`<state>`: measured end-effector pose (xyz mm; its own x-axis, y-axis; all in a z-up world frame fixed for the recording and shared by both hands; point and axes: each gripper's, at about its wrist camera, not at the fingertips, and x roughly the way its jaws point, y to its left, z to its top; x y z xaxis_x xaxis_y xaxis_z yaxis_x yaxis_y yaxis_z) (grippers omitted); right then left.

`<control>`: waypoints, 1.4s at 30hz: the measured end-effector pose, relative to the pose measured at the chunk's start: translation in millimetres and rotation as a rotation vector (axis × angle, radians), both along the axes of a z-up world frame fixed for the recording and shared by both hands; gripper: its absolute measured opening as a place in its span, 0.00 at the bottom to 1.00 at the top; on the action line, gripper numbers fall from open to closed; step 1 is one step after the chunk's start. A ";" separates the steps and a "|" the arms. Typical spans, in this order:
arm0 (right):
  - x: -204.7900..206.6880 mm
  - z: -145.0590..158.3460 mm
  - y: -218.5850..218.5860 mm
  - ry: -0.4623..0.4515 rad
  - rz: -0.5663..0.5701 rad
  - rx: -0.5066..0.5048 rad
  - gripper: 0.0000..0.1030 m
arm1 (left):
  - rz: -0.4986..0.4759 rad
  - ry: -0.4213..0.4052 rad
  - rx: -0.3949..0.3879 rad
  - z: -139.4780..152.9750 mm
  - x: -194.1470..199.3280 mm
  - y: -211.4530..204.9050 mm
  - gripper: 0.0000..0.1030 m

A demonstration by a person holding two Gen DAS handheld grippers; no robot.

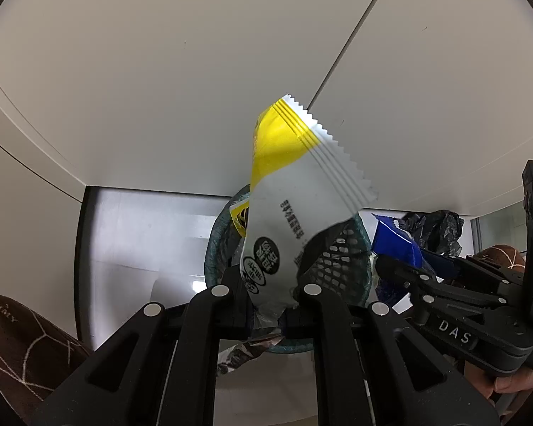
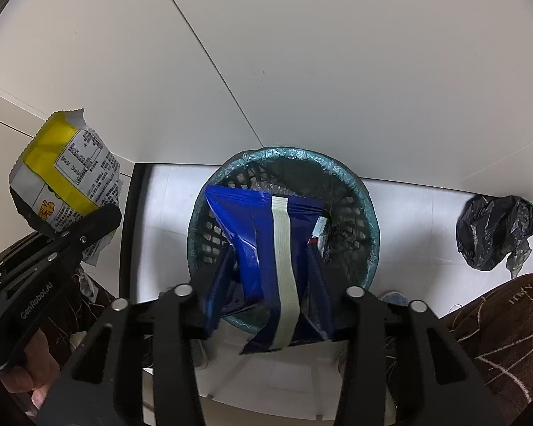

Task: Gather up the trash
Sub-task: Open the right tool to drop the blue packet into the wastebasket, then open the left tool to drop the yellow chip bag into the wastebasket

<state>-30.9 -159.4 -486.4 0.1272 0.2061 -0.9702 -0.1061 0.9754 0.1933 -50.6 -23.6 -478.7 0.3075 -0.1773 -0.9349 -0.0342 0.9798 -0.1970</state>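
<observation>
My left gripper [image 1: 270,284] is shut on the lower end of a yellow and white snack wrapper [image 1: 295,177], which stands up above the rim of a mesh bin [image 1: 337,259] lined with a teal bag. In the right wrist view the same wrapper [image 2: 64,170] hangs left of the bin [image 2: 369,220], off its rim. My right gripper [image 2: 270,277] is directly over the bin's mouth with its jaws apart. A blue wrapper with a white strip [image 2: 252,234] lies loose between its fingers, and no pad visibly presses on it.
A crumpled black plastic bag [image 2: 494,234] lies on the light floor right of the bin. Brown patterned fabric [image 2: 497,337] fills the lower right, and more of it [image 1: 25,348] the lower left. White panels [image 2: 337,71] rise behind the bin. A hand [image 2: 28,365] holds the left gripper.
</observation>
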 end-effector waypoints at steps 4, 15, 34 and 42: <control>-0.4 -1.9 1.6 0.003 0.015 -0.009 0.47 | 0.002 0.000 -0.002 0.2 -0.4 0.6 0.08; 0.4 7.0 -7.0 -0.038 -0.004 -0.045 0.71 | -0.005 0.009 0.000 -2.1 0.3 -0.4 0.08; 5.7 47.6 -79.0 -0.174 -0.146 -0.125 0.84 | -0.143 0.082 0.015 -36.9 10.2 -56.7 0.12; 6.9 40.6 -75.8 -0.163 -0.149 -0.114 0.84 | -0.142 0.111 0.011 -43.9 8.9 -59.3 0.37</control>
<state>-24.0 -235.2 -445.8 0.3050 0.0640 -0.9502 0.0193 0.9971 0.0734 -41.6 -83.0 -522.5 0.1751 -0.2011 -0.9638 0.0838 0.9784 -0.1889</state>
